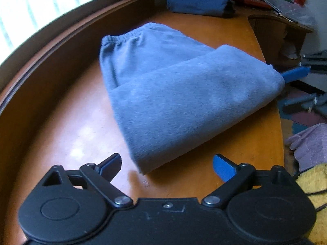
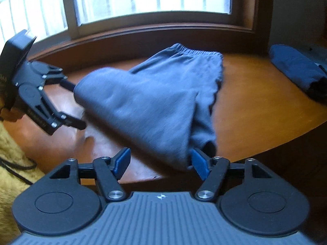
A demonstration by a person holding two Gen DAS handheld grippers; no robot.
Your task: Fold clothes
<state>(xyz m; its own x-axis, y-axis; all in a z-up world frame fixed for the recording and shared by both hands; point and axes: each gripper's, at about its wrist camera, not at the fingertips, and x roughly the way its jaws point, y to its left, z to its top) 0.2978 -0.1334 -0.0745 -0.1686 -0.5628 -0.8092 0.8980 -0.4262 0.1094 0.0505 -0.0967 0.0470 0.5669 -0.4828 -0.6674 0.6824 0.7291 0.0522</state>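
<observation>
Grey-blue sweatpants (image 1: 173, 85) with an elastic waistband lie folded over on the orange wooden table (image 1: 67, 126); they also show in the right wrist view (image 2: 155, 100). My left gripper (image 1: 166, 167) is open and empty, just short of the fabric's near corner; it also shows in the right wrist view (image 2: 75, 104). My right gripper (image 2: 160, 162) is open at the opposite fold edge, with the cloth between its jaws. In the left wrist view only one blue finger (image 1: 295, 74) shows beside the cloth.
A folded dark blue garment (image 1: 200, 3) lies at the table's far end; it also shows in the right wrist view (image 2: 298, 69). A wooden window sill (image 2: 155, 34) borders the table. A yellow fuzzy cloth (image 1: 314, 185) and a purple cloth (image 1: 308, 143) lie beyond the table edge.
</observation>
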